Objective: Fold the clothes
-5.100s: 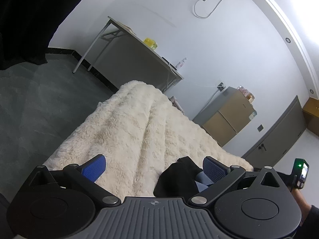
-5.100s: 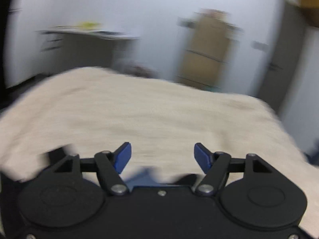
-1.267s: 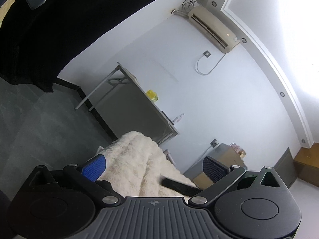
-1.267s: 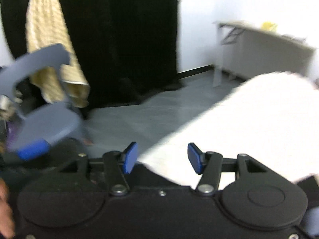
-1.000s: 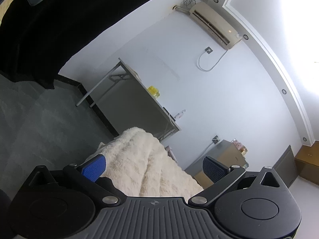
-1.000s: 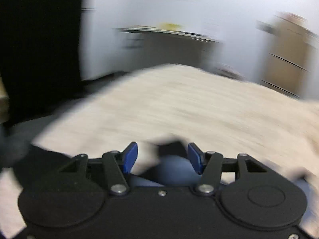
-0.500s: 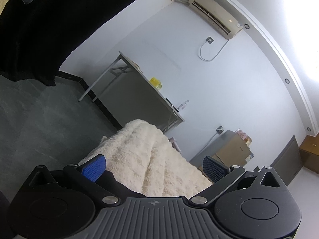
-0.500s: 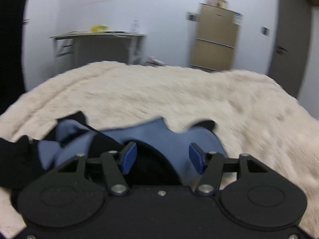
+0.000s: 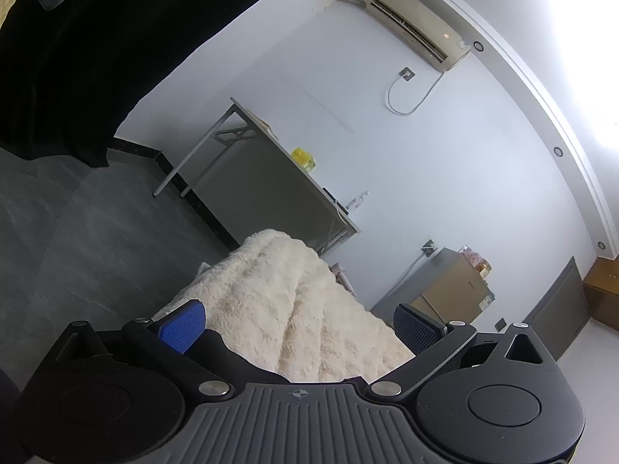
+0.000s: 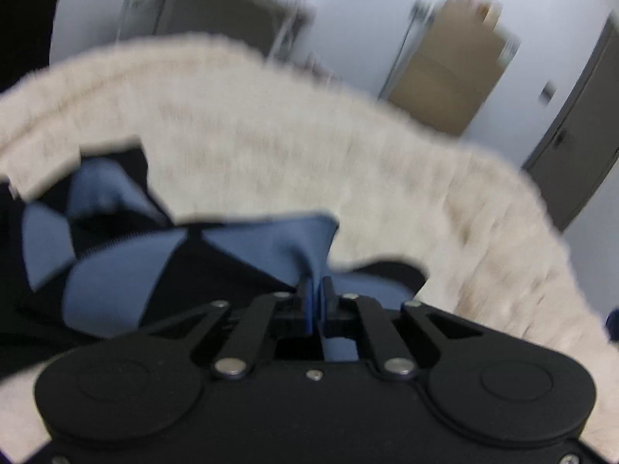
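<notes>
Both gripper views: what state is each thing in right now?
Right gripper: shut, pinching blue cloth.
Blue-and-black garment: crumpled on the blanket, not yet folded.
Left gripper: open, nothing between its pads.
Cream fleece blanket: spread out.
Grey door: closed.

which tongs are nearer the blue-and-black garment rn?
Right. The right tongs are shut on a blue fold of the garment. The left tongs are open over the fluffy blanket, gripping nothing.
</notes>
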The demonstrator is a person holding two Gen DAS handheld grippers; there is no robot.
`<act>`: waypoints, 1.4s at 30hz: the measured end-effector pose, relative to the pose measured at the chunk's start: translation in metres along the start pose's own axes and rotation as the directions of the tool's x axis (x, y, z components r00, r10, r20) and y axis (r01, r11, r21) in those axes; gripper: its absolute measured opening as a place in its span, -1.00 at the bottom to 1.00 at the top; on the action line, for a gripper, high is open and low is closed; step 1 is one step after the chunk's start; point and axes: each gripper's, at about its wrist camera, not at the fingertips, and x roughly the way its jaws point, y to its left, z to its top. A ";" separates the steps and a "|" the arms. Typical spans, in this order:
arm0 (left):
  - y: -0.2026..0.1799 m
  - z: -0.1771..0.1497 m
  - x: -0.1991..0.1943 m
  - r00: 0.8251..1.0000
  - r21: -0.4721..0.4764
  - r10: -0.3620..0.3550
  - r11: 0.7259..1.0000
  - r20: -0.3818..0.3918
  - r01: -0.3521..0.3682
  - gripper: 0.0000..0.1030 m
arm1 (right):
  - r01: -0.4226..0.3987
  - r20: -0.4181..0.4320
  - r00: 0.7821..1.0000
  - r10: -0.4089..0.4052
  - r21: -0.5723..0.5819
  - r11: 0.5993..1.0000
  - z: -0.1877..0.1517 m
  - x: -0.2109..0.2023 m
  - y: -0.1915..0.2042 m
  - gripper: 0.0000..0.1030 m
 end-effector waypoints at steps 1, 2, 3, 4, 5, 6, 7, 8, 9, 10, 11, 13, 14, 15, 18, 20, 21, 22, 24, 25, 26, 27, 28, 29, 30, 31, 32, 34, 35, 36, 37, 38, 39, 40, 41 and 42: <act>0.000 0.000 0.000 1.000 -0.001 -0.001 1.000 0.000 0.001 0.99 | 0.028 0.063 0.998 -0.027 -0.016 0.999 -0.005 -0.017 -0.001 -0.96; 0.001 0.000 -0.001 1.000 -0.003 -0.002 1.000 0.000 0.002 0.99 | 0.042 0.097 0.994 -0.041 -0.015 0.999 -0.010 -0.027 -0.004 -0.95; 0.001 0.000 -0.001 1.000 -0.006 -0.002 1.000 0.000 0.002 0.99 | 0.072 0.159 0.985 -0.072 0.007 0.997 -0.023 -0.048 -0.007 -0.94; 0.001 0.000 -0.001 1.000 -0.009 -0.004 1.000 0.000 0.004 0.99 | 0.100 0.148 0.984 -0.099 0.005 0.995 -0.037 -0.059 -0.007 -0.93; 0.002 0.000 -0.001 1.000 -0.013 -0.006 1.000 0.000 0.006 0.99 | 0.103 0.088 0.991 -0.104 0.010 0.995 -0.056 -0.062 -0.006 -0.92; 0.002 0.001 -0.002 1.000 -0.016 -0.007 1.000 0.001 0.007 0.99 | 0.105 0.025 0.994 -0.105 0.016 0.994 -0.074 -0.065 -0.006 -0.81; 0.002 0.001 -0.002 1.000 -0.019 -0.011 1.000 0.003 0.011 0.99 | 0.106 -0.038 0.994 -0.106 0.022 0.994 -0.093 -0.068 -0.006 -0.64; 0.002 0.001 -0.002 1.000 -0.020 -0.011 1.000 0.003 0.011 0.99 | 0.112 -0.070 0.991 -0.110 0.031 0.993 -0.101 -0.068 -0.007 -0.57; 0.002 0.001 -0.003 1.000 -0.020 -0.011 1.000 0.003 0.011 0.99 | 0.146 -0.145 0.980 -0.134 0.076 0.986 -0.116 -0.067 -0.012 -0.47; 0.002 0.001 -0.003 1.000 -0.020 -0.012 1.000 0.001 0.012 0.99 | 0.185 -0.223 0.962 -0.155 0.121 0.975 -0.132 -0.066 -0.017 -0.46; 0.002 0.001 -0.004 1.000 -0.020 -0.013 1.000 0.000 0.013 0.99 | 0.243 -0.297 0.937 -0.184 0.175 0.954 -0.144 -0.064 -0.025 -0.45; 0.002 0.001 -0.005 1.000 -0.020 -0.016 1.000 0.000 0.016 0.99 | 0.291 -0.381 0.908 -0.176 0.270 0.918 -0.160 -0.069 -0.036 -0.28; 0.001 0.001 -0.006 1.000 -0.021 -0.017 1.000 0.001 0.017 0.99 | 0.283 -0.375 0.911 -0.172 0.264 0.922 -0.160 -0.070 -0.035 -0.22; 0.001 0.001 -0.005 1.000 -0.022 -0.015 1.000 0.000 0.015 0.99 | 0.250 -0.334 0.928 -0.166 0.227 0.941 -0.156 -0.076 -0.028 -0.08; 0.002 0.001 -0.005 1.000 -0.025 -0.013 1.000 -0.001 0.013 0.99 | 0.192 -0.228 0.962 -0.148 0.186 0.964 -0.132 -0.084 -0.011 0.13; 0.001 0.002 -0.005 1.000 -0.022 -0.014 1.000 -0.004 0.014 0.99 | 0.144 -0.160 0.980 -0.115 0.191 0.971 -0.109 -0.083 0.000 0.14; 0.001 0.002 -0.005 1.000 -0.020 -0.015 1.000 -0.008 0.014 0.99 | 0.118 -0.127 0.988 -0.092 0.215 0.969 -0.092 -0.079 0.004 0.15; 0.000 0.002 -0.005 1.000 -0.018 -0.015 1.000 -0.013 0.014 0.99 | 0.103 -0.114 0.990 -0.078 0.234 0.967 -0.080 -0.074 0.008 0.28; -0.001 0.002 -0.005 1.000 -0.015 -0.013 1.000 -0.018 0.013 0.99 | 0.084 -0.107 0.992 -0.059 0.252 0.964 -0.057 -0.060 0.016 0.42; -0.001 0.002 -0.004 1.000 -0.012 -0.014 1.000 -0.023 0.014 0.99 | 0.084 -0.117 0.991 -0.056 0.243 0.966 -0.050 -0.051 0.021 0.42; -0.002 0.002 -0.003 0.999 -0.008 -0.016 1.000 -0.032 0.016 0.99 | 0.083 -0.127 0.990 -0.055 0.232 0.969 -0.044 -0.042 0.027 0.42; -0.002 0.003 -0.003 0.999 -0.005 -0.016 1.000 -0.037 0.016 0.99 | 0.084 -0.130 0.990 -0.055 0.232 0.969 -0.041 -0.037 0.029 0.42; -0.003 0.002 -0.001 0.999 0.004 -0.017 1.000 -0.050 0.018 0.99 | 0.082 -0.133 0.990 -0.051 0.243 0.967 -0.039 -0.033 0.031 0.44; -0.005 0.002 0.000 0.998 0.017 -0.019 1.000 -0.062 0.020 0.99 | 0.080 -0.136 0.990 -0.047 0.252 0.964 -0.037 -0.032 0.030 0.44; -0.007 0.001 0.001 0.998 0.028 -0.018 0.999 -0.067 0.020 0.99 | 0.077 -0.142 0.989 -0.037 0.282 0.956 -0.040 -0.028 0.027 0.45; -0.011 0.001 0.002 0.997 0.053 -0.014 0.998 -0.078 0.019 0.99 | 0.058 -0.136 0.991 -0.016 0.307 0.950 -0.047 -0.029 0.022 0.45; -0.013 0.000 0.004 0.996 0.065 -0.012 0.998 -0.085 0.017 0.99 | 0.038 -0.128 0.992 0.005 0.332 0.943 -0.055 -0.030 0.016 0.45; -0.023 -0.003 0.013 0.993 0.117 0.000 0.993 -0.121 0.014 0.99 | -0.021 -0.107 0.992 0.065 0.370 0.929 -0.072 -0.034 0.002 0.48; -0.031 -0.005 0.019 0.989 0.163 0.008 0.987 -0.148 0.016 0.99 | -0.061 -0.095 0.990 0.104 0.382 0.922 -0.082 -0.037 -0.006 0.52; -0.037 -0.008 0.023 0.987 0.194 0.011 0.981 -0.161 0.021 0.99 | -0.116 -0.092 0.982 0.162 0.383 0.917 -0.098 -0.040 -0.017 0.60; -0.048 -0.012 0.029 0.984 0.254 0.011 0.966 -0.178 0.036 0.99 | -0.176 -0.096 0.969 0.227 0.375 0.910 -0.111 -0.038 -0.025 0.60; -0.060 -0.017 0.034 0.983 0.314 0.002 0.948 -0.183 0.057 0.99 | -0.240 -0.100 0.951 0.293 0.361 0.901 -0.125 -0.037 -0.032 0.60; -0.072 -0.023 0.038 0.983 0.369 -0.015 0.926 -0.185 0.083 0.99 | -0.269 -0.102 0.941 0.323 0.356 0.895 -0.138 -0.036 -0.037 0.64; -0.085 -0.031 0.043 0.983 0.416 -0.052 0.901 -0.179 0.124 0.99 | -0.295 -0.105 0.931 0.350 0.351 0.889 -0.150 -0.035 -0.041 0.67; -0.097 -0.040 0.050 0.980 0.447 -0.091 0.879 -0.179 0.163 0.99 | -0.320 -0.109 0.920 0.377 0.346 0.882 -0.163 -0.034 -0.045 0.69; -0.103 -0.047 0.055 0.976 0.461 -0.115 0.867 -0.184 0.189 0.99 | -0.325 -0.097 0.921 0.377 0.340 0.883 -0.169 -0.034 -0.045 0.73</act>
